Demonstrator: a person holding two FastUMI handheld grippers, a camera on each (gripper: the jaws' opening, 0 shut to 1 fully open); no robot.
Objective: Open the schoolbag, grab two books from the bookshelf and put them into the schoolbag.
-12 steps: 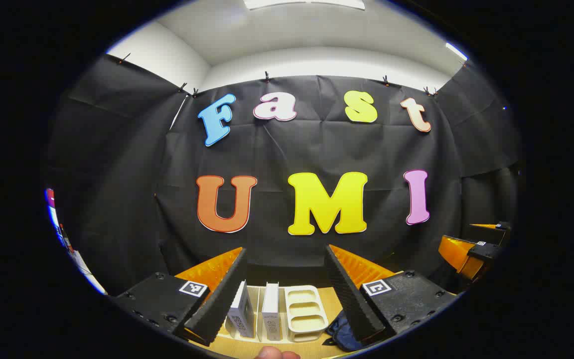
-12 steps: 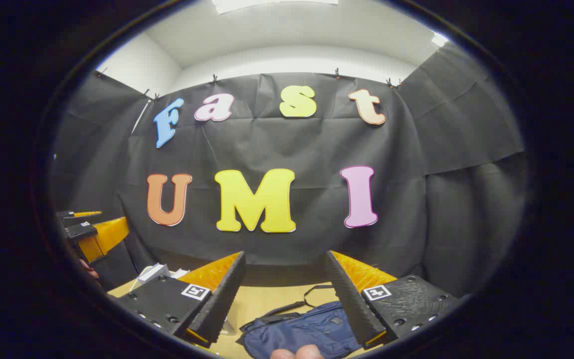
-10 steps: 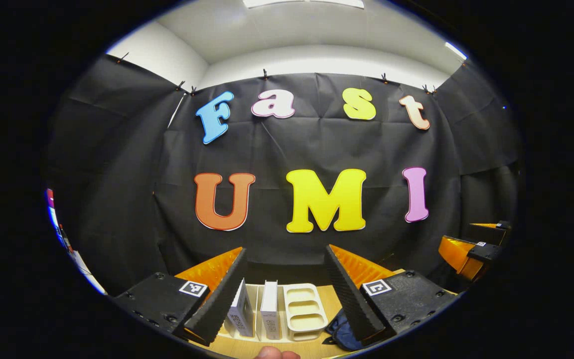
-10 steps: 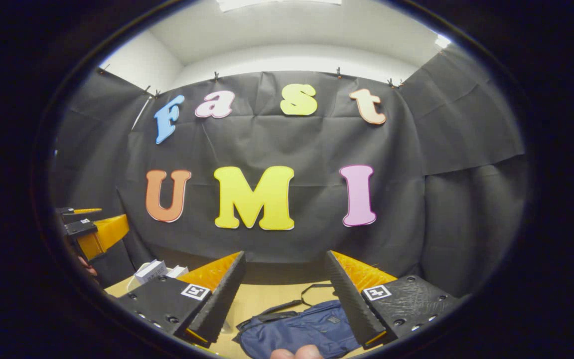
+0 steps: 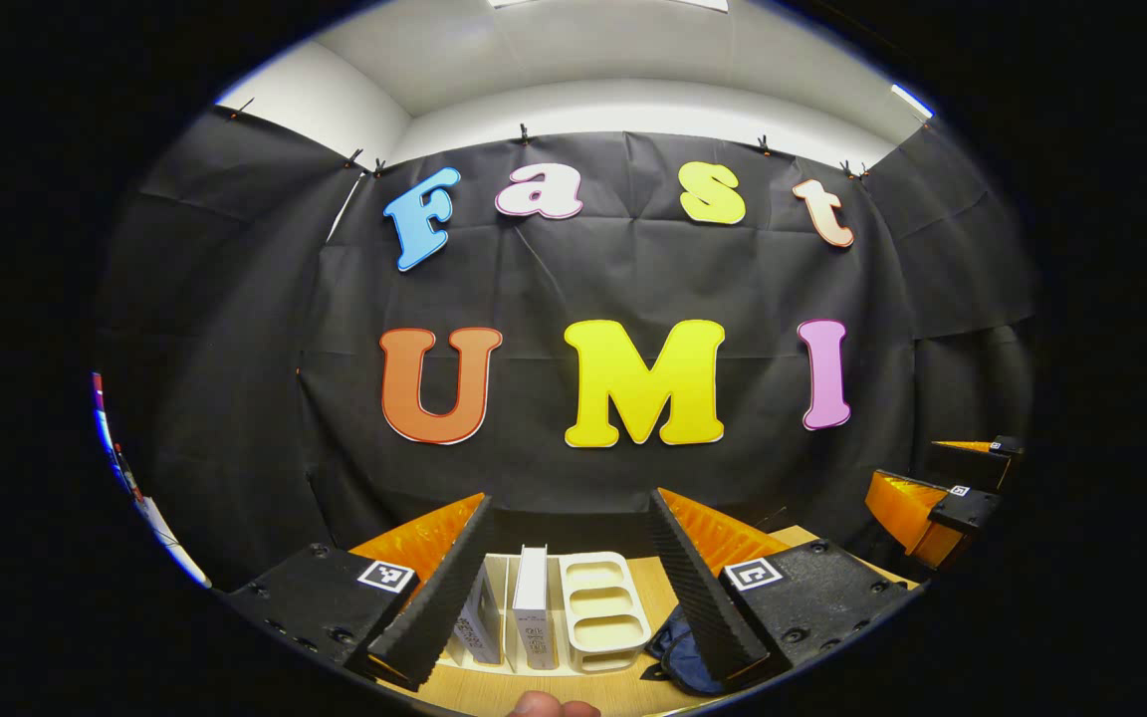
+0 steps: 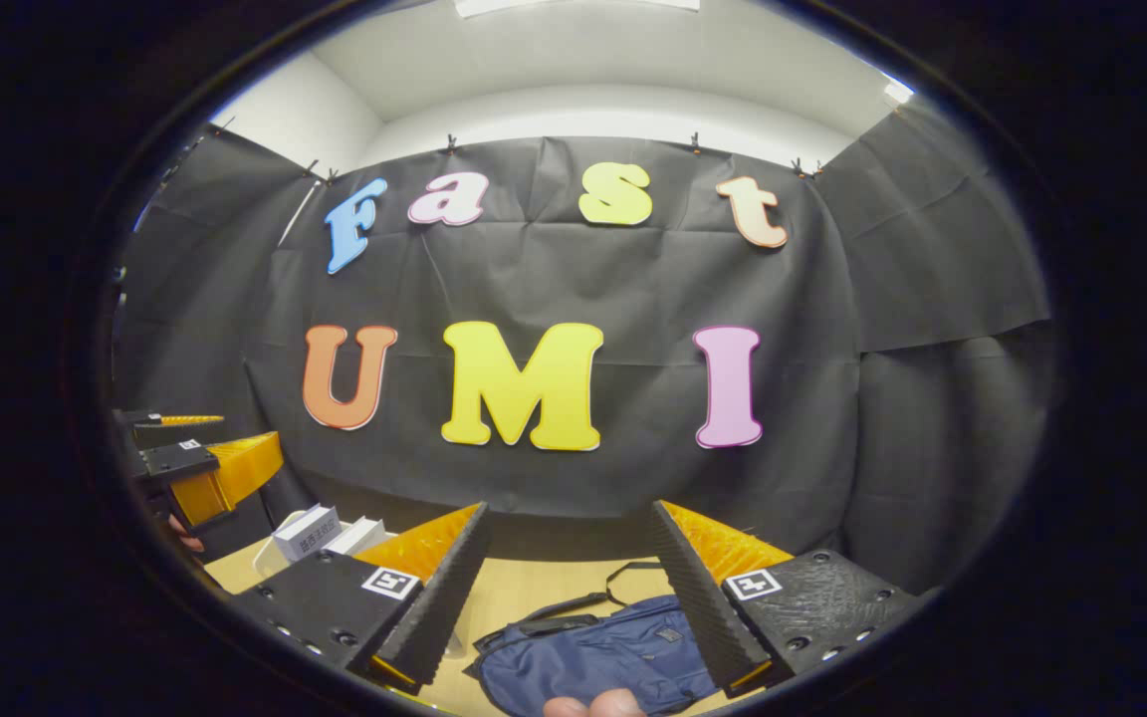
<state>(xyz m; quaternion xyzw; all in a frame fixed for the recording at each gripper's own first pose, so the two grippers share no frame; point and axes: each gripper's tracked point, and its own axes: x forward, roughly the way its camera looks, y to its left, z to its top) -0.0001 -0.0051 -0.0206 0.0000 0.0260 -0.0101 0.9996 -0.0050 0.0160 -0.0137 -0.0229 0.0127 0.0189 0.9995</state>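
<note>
1. The left gripper (image 5: 570,578) is hovering with jaws wide, framing two upright books (image 5: 532,619) in the white bookshelf (image 5: 601,612) at bottom centre.
2. The right gripper (image 6: 570,578) is hanging wide-jawed above the closed navy schoolbag (image 6: 598,662) at the bottom of the frame on the wooden table (image 6: 544,588).

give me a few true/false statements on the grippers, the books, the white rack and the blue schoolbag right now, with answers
1. Two books stand upright in the white bookshelf. True.
2. The left gripper is shut on a book. False: its fingers stand wide apart, with the books farther off between them.
3. The schoolbag lies flat on the wooden table in front of the right gripper. True.
4. The right gripper holds the schoolbag's strap. False: it is open and holds nothing.
5. A book already lies on top of the schoolbag. False: nothing rests on the part of the bag that shows.
</note>
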